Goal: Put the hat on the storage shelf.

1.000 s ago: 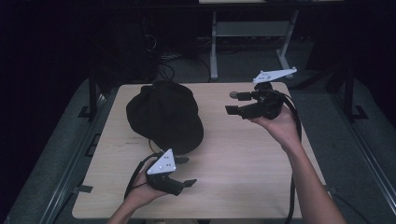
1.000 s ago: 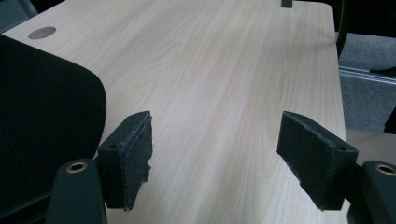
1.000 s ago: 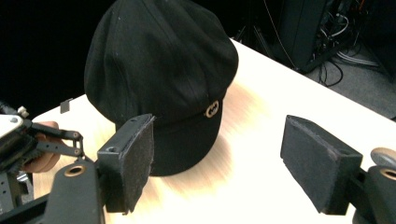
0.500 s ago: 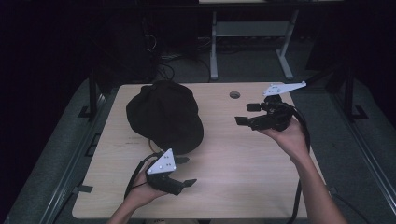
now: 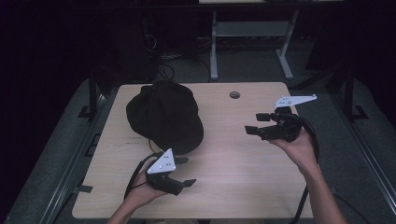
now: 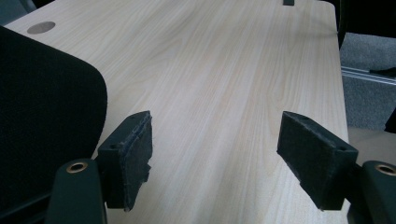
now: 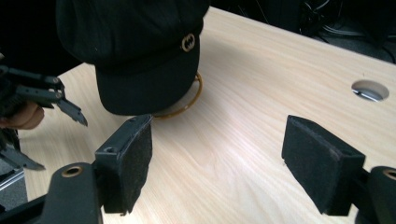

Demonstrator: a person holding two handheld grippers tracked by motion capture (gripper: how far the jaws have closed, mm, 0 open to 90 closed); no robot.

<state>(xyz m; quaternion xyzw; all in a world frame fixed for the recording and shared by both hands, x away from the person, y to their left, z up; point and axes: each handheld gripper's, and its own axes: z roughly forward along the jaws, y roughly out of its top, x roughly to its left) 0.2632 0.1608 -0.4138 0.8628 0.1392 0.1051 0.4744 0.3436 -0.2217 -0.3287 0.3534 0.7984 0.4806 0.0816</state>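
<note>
A black cap [image 5: 164, 116] lies on the far left part of the light wood table [image 5: 243, 163]. In the right gripper view the cap [image 7: 135, 51] shows a small gold emblem above its brim and a thin gold ring under it. My left gripper [image 5: 186, 171] rests near the table's front edge, just in front of the cap, jaws open and empty; its own view has the cap [image 6: 46, 116] beside the left jaw. My right gripper [image 5: 254, 123] hovers over the right side of the table, pointing left toward the cap, open with nothing between its pads [image 7: 322, 163].
A round cable hole [image 5: 235, 94] sits near the table's far edge. Dark floor, cables and a white metal stand [image 5: 247, 42] lie beyond the table. Bare wood spreads between the two grippers.
My right gripper has come down and toward the near side of the table, away from the cable hole. The left gripper and the cap have stayed put.
</note>
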